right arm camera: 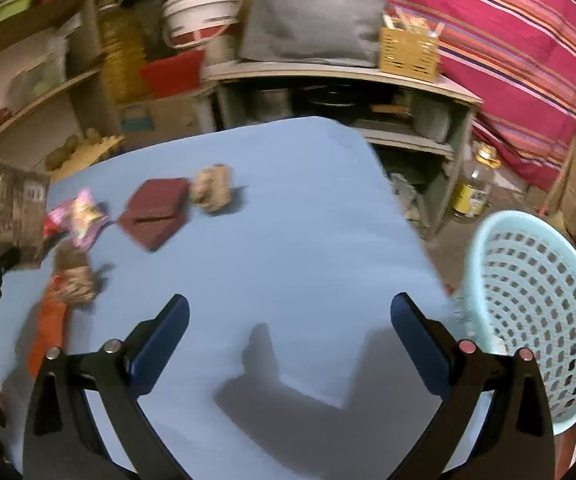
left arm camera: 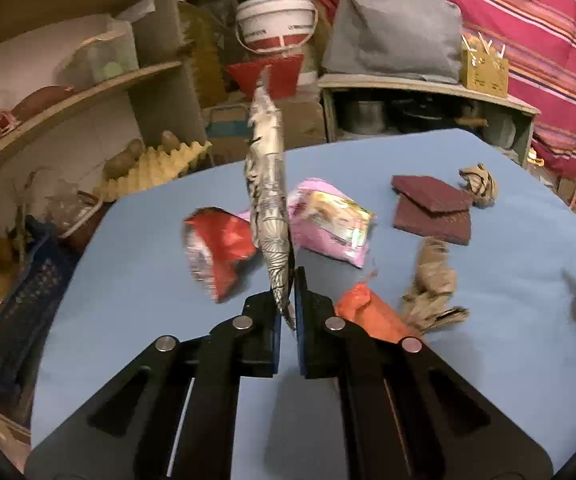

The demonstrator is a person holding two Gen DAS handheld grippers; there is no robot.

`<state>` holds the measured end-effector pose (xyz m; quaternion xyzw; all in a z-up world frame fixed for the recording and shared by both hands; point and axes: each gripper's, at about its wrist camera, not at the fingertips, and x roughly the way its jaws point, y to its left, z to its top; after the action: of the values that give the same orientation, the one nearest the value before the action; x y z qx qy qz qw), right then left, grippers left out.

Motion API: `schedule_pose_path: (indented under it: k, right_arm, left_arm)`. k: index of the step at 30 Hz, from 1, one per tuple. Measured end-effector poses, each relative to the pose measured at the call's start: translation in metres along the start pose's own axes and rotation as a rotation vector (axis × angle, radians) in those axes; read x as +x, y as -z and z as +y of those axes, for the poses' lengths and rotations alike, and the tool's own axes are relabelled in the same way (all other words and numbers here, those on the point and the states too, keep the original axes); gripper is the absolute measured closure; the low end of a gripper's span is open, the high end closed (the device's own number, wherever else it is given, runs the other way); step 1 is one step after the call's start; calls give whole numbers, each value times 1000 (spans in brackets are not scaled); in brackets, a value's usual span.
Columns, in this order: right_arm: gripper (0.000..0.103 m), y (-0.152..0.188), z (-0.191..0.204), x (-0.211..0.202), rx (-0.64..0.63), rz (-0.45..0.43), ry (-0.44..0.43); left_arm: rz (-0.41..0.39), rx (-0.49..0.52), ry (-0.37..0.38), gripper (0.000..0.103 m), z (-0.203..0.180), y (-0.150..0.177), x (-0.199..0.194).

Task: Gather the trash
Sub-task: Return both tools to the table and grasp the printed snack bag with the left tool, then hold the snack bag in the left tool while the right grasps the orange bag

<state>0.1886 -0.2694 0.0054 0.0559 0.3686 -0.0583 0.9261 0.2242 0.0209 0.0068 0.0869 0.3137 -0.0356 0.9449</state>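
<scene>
My left gripper [left arm camera: 288,300] is shut on a flattened silver wrapper [left arm camera: 267,184] and holds it upright above the blue table [left arm camera: 128,300]. On the table lie a red wrapper [left arm camera: 220,248], a pink packet [left arm camera: 329,220], an orange wrapper [left arm camera: 367,312], two crumpled brown papers [left arm camera: 431,280] [left arm camera: 479,184] and dark red pads [left arm camera: 431,208]. My right gripper [right arm camera: 288,320] is open and empty over bare table [right arm camera: 307,220]. A light blue perforated basket [right arm camera: 535,312] stands at the table's right edge. The silver wrapper [right arm camera: 18,216] shows at far left in the right wrist view.
Wooden shelves [left arm camera: 68,100] with potatoes and egg trays stand at left. A white bucket [left arm camera: 276,20], a grey bag [left arm camera: 395,28] on a low cabinet and a striped red cloth [left arm camera: 527,40] lie behind. A bottle [right arm camera: 475,188] stands on the floor at right.
</scene>
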Motion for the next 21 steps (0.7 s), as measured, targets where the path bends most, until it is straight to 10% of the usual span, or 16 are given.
schedule_pose_path:
  k: [21]
  right_arm:
    - [5, 54, 183, -4, -244, 79, -143]
  left_arm:
    - [-2, -81, -85, 99, 100, 31, -34]
